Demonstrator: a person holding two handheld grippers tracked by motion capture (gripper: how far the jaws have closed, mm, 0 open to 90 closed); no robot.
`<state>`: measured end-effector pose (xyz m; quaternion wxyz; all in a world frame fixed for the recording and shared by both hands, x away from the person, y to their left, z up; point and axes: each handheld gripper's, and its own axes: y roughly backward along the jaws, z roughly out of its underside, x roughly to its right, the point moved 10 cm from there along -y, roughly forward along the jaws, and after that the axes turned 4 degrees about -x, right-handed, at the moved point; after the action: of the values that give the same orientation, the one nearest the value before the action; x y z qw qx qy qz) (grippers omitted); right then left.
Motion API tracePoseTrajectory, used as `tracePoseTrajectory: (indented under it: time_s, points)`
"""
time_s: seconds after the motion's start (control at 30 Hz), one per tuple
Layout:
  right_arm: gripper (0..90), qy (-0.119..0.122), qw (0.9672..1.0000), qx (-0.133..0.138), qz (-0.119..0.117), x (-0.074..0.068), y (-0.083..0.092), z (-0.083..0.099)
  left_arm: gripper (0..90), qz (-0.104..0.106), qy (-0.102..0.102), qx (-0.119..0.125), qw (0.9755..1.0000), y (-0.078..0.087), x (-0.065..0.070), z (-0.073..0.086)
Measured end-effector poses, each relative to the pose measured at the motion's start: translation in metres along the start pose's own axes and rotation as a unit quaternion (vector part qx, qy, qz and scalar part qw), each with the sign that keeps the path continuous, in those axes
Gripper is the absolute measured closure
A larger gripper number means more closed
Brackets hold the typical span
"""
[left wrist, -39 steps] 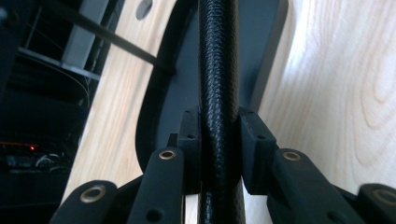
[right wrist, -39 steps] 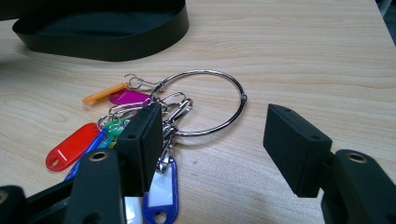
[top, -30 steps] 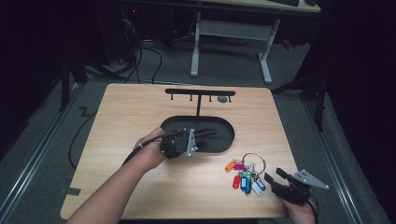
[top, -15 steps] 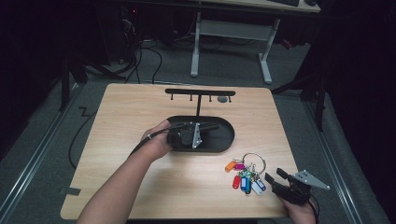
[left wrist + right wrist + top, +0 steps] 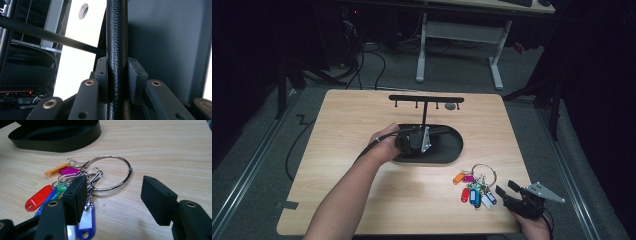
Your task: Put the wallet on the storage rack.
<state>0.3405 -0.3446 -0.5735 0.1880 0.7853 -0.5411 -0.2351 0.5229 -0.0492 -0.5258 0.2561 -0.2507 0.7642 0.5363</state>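
Left tongs [image 5: 117, 75] clamp stand post [image 5: 116, 37]; right tongs [image 5: 115, 195] agape before key ring [image 5: 112, 173].

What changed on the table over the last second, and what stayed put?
The left tool moved forward over the oval black base and is now shut on the stand's upright post. The right tool stayed open beside the key ring with coloured tags, which did not move.
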Motion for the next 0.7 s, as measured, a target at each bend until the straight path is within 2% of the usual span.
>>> tracePoseTrajectory:
  time_s: [0.07, 0.23, 0.4, 0.5, 0.6, 0.67, 0.7]
  points:
    - [38.2, 0.001, 1.0, 0.0, -0.002, 0.0, 0.0, 0.0, 73.3, -0.006, -0.01, -0.003, 0.9999, -0.004, 0.0, 0.0]
    - [38.2, 0.002, 1.0, -0.001, -0.003, 0.0, 0.0, 0.0, 73.1, -0.007, -0.014, 0.0, 0.9999, -0.01, -0.003, 0.003]
    - [38.2, 0.0, 1.0, -0.001, -0.004, 0.0, 0.0, 0.001, 72.3, -0.003, -0.019, -0.027, 0.9995, -0.017, 0.001, 0.013]
    - [38.2, -0.001, 1.0, -0.001, -0.004, 0.0, 0.0, 0.0, 72.0, -0.002, -0.017, -0.03, 0.9994, -0.016, 0.003, 0.014]
    - [38.2, 0.002, 1.0, -0.002, -0.004, -0.001, -0.001, 0.001, 70.2, 0.013, -0.013, -0.036, 0.9992, -0.018, 0.009, 0.014]
    - [38.2, 0.002, 1.0, -0.002, -0.004, -0.001, -0.001, 0.001, 68.9, 0.012, -0.015, -0.038, 0.9991, -0.018, 0.011, 0.014]
    - [38.1, 0.003, 1.0, -0.003, -0.005, -0.002, -0.001, 0.001, 67.4, 0.022, -0.008, -0.04, 0.9989, -0.018, 0.014, 0.014]
